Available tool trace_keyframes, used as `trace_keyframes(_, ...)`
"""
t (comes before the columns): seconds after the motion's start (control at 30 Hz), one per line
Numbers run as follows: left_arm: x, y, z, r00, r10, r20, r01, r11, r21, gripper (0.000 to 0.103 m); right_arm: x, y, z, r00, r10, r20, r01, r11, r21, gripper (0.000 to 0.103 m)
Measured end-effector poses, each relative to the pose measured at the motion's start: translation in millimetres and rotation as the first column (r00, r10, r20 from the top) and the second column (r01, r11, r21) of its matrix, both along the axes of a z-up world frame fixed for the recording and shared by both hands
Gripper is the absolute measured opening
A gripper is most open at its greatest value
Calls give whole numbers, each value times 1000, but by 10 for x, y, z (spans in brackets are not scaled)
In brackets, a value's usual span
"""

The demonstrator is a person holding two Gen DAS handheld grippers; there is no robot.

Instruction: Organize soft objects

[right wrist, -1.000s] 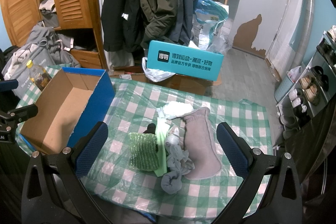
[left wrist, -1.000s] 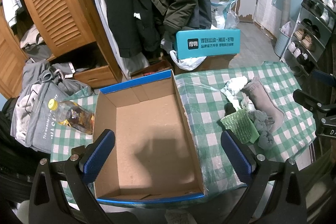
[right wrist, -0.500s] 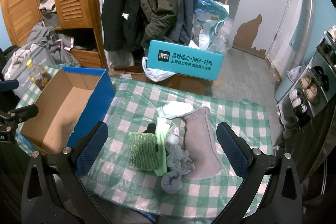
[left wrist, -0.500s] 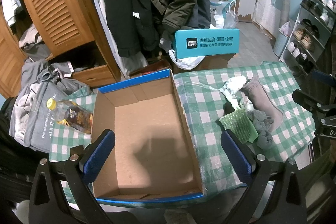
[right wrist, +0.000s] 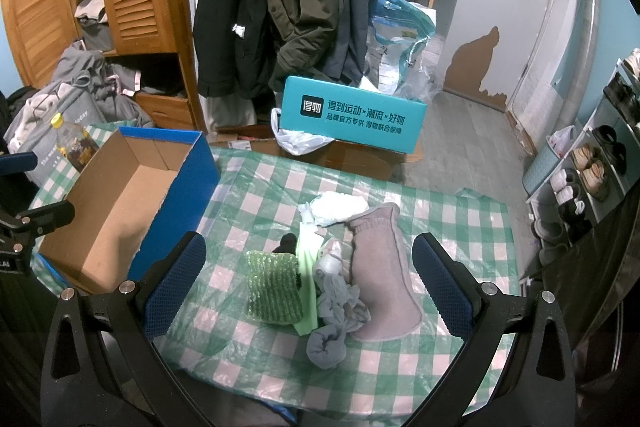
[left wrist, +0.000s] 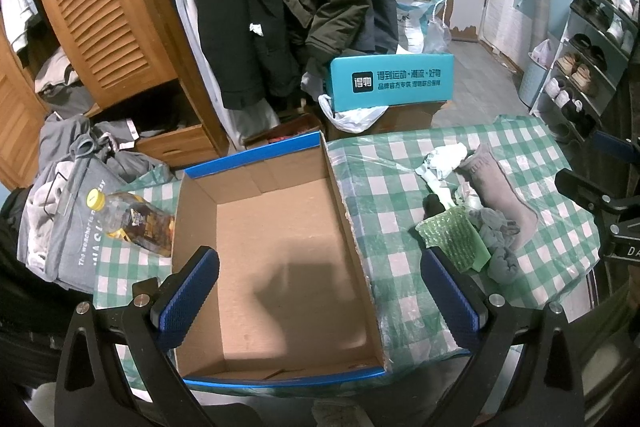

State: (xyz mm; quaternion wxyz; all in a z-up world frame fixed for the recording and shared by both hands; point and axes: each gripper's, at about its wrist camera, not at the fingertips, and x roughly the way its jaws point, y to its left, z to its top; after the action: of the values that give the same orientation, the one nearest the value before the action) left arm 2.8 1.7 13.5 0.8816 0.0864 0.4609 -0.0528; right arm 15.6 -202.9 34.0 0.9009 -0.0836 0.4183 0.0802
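The teal box (right wrist: 350,117) behind the table carries a black logo square reading 得物, with white lines 得到运动×潮流×好物 and 品牌官方专供 得物联合保障. The grey bag (left wrist: 70,251) at the left shows white lettering beginning "The weather is", the rest hidden. The bottle (left wrist: 134,225) label is too small to read.

Both grippers just hang in the air with jaws spread wide and nothing between them, the left gripper (left wrist: 318,291) aimed down toward 12 o'clock and the right gripper (right wrist: 308,285) off at its 3 o'clock.
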Motion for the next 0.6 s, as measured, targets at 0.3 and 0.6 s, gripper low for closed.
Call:
trace_keyframes(0.3, -1, 1, -2, 1000, 1, -1, -1, 1000, -1, 102, -3, -3, -5, 1000, 0, 0, 0, 1000, 0, 101)
trace_keyframes(0.6, -23, -88, 9, 1000, -4, -17, 4, 1000, 10, 102, 5, -91, -3, 1000, -10, -5, 10, 1000, -2, 101)
